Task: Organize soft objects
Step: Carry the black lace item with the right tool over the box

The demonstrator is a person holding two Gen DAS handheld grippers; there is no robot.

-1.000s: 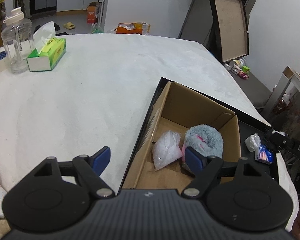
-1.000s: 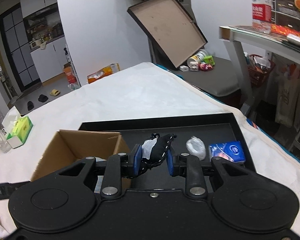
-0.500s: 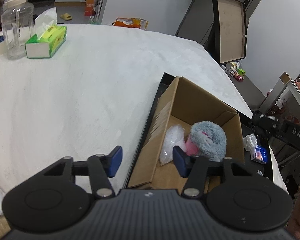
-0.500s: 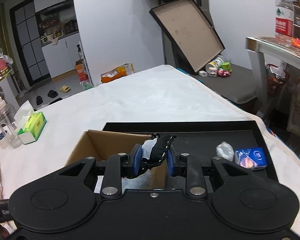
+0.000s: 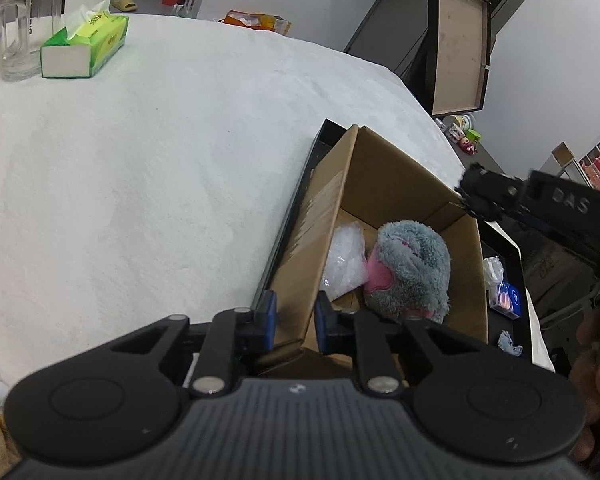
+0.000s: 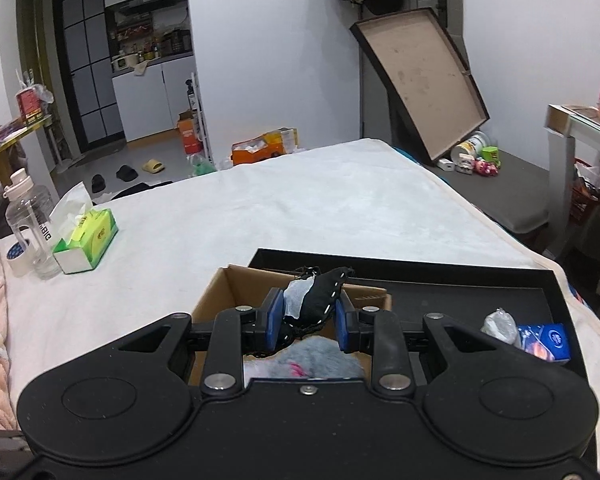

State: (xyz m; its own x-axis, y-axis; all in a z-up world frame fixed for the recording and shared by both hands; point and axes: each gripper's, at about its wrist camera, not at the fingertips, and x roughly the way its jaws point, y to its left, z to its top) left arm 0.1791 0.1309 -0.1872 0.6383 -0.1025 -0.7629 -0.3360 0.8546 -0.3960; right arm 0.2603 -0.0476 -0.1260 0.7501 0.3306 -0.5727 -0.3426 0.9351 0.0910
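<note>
The left gripper [image 5: 294,320] is closing on the near wall of the box [image 5: 400,184], steadying it. The right gripper [image 6: 306,322] pinches a black pouch [image 6: 320,300] above the box; release it toward 12 o'clock of the plush toy [image 5: 408,270] (clear of the rim).

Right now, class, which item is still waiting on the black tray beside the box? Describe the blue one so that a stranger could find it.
Start at the black tray on the white-covered bed, then look past the cardboard box to the tray's other end. There a small blue packet lies beside a crumpled clear plastic wad. It alone is flat, rectangular and printed.
</note>
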